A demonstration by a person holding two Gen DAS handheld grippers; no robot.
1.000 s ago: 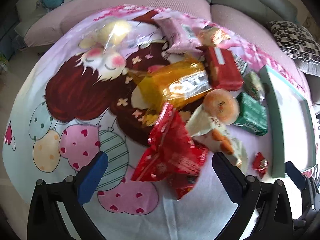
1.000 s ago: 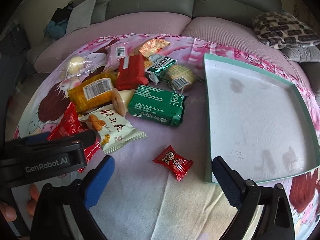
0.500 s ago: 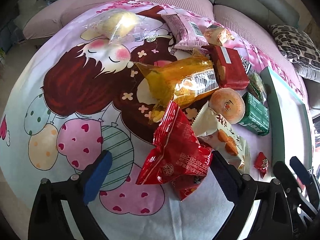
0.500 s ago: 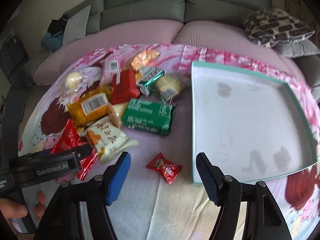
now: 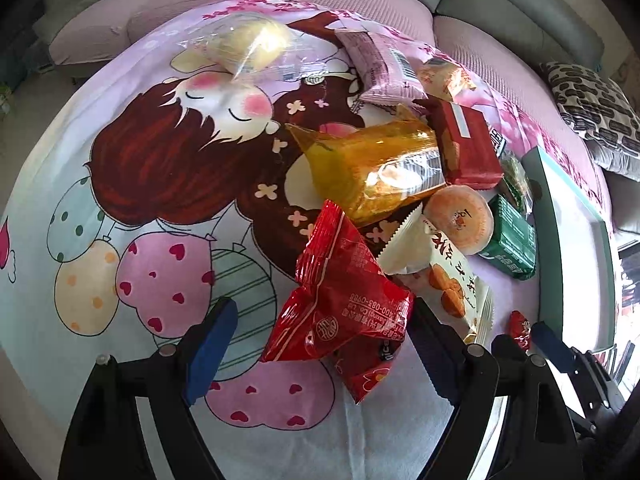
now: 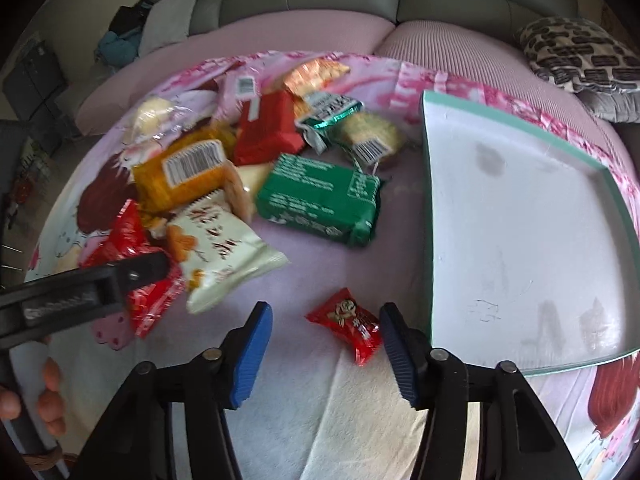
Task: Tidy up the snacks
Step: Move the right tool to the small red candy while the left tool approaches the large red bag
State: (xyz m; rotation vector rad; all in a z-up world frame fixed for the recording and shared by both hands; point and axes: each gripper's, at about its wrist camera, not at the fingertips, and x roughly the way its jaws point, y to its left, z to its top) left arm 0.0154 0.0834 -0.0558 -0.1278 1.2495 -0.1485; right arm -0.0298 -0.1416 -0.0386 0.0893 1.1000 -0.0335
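The right gripper [image 6: 326,344] stood part open, straddling the small red candy [image 6: 347,325], long axis slanting toward its right finger. The left gripper [image 5: 320,344] gaped around the red packet [image 5: 340,300], gripping nothing.

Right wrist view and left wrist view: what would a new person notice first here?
First, the heap of bright snack packets on the cartoon blanket, with a big red packet between the open left gripper fingers. Next, the white tray with a teal rim at the right, and the small red candy between the open right gripper fingers.
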